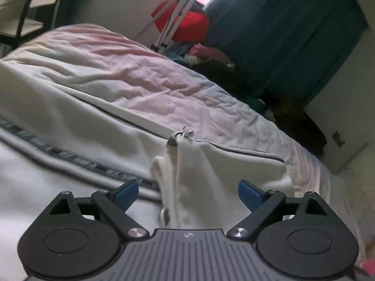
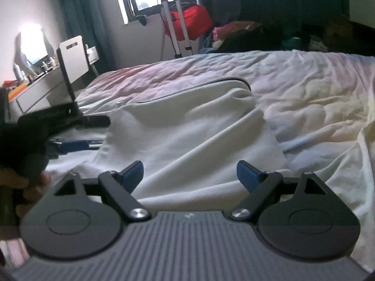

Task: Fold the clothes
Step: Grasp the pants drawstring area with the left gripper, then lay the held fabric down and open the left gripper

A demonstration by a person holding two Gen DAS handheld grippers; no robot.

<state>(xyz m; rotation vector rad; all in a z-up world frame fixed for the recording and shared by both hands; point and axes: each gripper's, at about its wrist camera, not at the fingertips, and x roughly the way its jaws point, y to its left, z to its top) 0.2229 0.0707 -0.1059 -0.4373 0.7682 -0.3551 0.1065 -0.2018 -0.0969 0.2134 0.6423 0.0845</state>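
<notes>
A white zip-up jacket (image 1: 70, 126) with a dark zipper and a metal zip pull (image 1: 180, 137) lies spread on the bed. My left gripper (image 1: 188, 193) is open just above the jacket's collar (image 1: 222, 164), with white cloth bunched between its blue pads (image 1: 127, 193) but not pinched. In the right wrist view the same jacket (image 2: 187, 128) lies in front of my right gripper (image 2: 189, 174), which is open and empty over the white cloth. The left gripper (image 2: 77, 132) shows at the left of that view, open, low over the jacket.
The bed has a wrinkled pale pink-grey cover (image 1: 140, 70) (image 2: 304, 89). A pile of clothes (image 2: 257, 35) and a red bag on a metal stand (image 2: 187, 21) lie beyond the bed. A desk with a chair (image 2: 72, 63) stands at the left.
</notes>
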